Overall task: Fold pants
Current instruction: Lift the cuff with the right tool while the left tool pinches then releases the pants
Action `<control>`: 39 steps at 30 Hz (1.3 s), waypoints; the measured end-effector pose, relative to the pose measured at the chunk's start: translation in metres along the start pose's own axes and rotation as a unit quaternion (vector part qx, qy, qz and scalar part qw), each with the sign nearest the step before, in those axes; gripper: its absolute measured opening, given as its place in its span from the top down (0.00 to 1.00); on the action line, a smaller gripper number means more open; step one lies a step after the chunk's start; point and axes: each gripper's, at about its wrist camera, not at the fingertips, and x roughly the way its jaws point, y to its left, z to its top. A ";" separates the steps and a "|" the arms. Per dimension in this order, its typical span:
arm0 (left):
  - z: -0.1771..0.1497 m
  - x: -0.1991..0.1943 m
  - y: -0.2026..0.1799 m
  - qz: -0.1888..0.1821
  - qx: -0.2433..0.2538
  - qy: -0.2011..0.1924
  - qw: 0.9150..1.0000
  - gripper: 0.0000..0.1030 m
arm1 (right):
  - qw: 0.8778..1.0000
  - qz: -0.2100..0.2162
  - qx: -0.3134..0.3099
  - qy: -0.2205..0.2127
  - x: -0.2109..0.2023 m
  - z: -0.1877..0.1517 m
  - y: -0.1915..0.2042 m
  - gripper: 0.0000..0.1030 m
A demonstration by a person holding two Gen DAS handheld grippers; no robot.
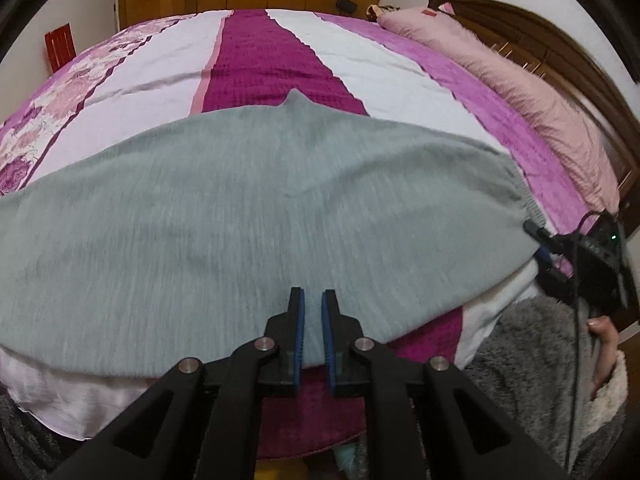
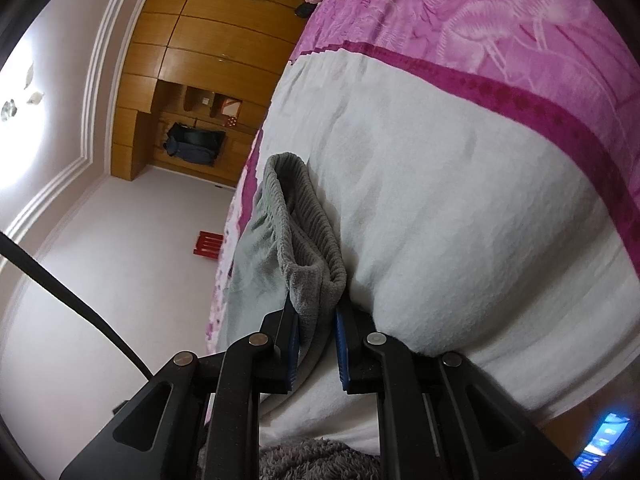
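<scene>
Grey knit pants lie spread across the near part of the bed, with a small peak at their far edge. My left gripper hovers over their near edge. Its blue pads stand a narrow gap apart, with fabric showing behind the gap and nothing pinched. In the right wrist view my right gripper is shut on the ribbed waistband, which bunches up from between the pads. The left wrist view shows that same right gripper at the pants' right end.
The bed cover has white, magenta and floral pink stripes. A pink pillow lies along the dark wooden headboard. A wooden wardrobe stands behind the bed. A person's hand and fluffy grey clothing are at lower right.
</scene>
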 end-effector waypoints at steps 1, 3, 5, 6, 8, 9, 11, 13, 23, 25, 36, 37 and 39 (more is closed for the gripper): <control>0.001 -0.001 0.001 -0.005 -0.001 0.001 1.000 0.87 | 1.000 -0.011 -0.009 0.000 -0.001 0.001 0.006 0.89; 0.002 -0.005 0.006 -0.017 -0.004 0.003 1.000 0.84 | 0.998 -0.050 -0.042 -0.001 -0.002 0.002 0.023 0.88; 0.004 -0.010 0.010 -0.018 -0.005 0.003 1.000 0.80 | 0.993 -0.088 -0.080 -0.006 -0.003 0.002 0.043 0.88; 0.005 -0.012 0.012 -0.017 -0.006 0.002 1.000 0.77 | 0.989 -0.109 -0.100 -0.009 -0.004 0.002 0.054 0.88; 0.008 -0.018 0.019 -0.013 -0.010 -0.002 1.000 0.74 | 0.979 -0.144 -0.140 -0.024 -0.007 0.001 0.083 0.88; 0.011 -0.022 0.024 -0.015 -0.016 -0.005 1.000 0.71 | 0.975 -0.154 -0.155 -0.030 -0.008 0.001 0.094 0.88; 0.015 -0.030 0.033 -0.017 -0.026 -0.014 0.999 0.68 | 0.960 -0.190 -0.202 -0.042 -0.008 -0.002 0.126 0.88; 0.020 -0.037 0.044 -0.018 -0.037 -0.021 0.999 0.66 | 0.938 -0.228 -0.257 -0.054 -0.004 -0.008 0.163 0.88; 0.034 -0.068 0.117 -0.040 -0.104 -0.040 0.993 0.65 | 0.867 -0.221 -0.433 -0.104 0.024 -0.067 0.314 0.88; 0.040 -0.078 0.130 -0.038 -0.102 -0.045 0.993 0.65 | 0.863 -0.206 -0.449 -0.109 0.030 -0.080 0.337 0.88; 0.034 -0.116 0.219 0.004 -0.091 -0.063 0.994 0.58 | 0.811 -0.163 -0.558 -0.074 0.112 -0.188 0.414 0.89; 0.032 -0.117 0.229 0.006 -0.096 -0.063 0.993 0.58 | 0.806 -0.157 -0.566 -0.069 0.121 -0.198 0.417 0.89; 0.026 -0.120 0.252 0.010 -0.111 -0.061 0.992 0.58 | 0.800 -0.143 -0.580 -0.055 0.140 -0.222 0.424 0.89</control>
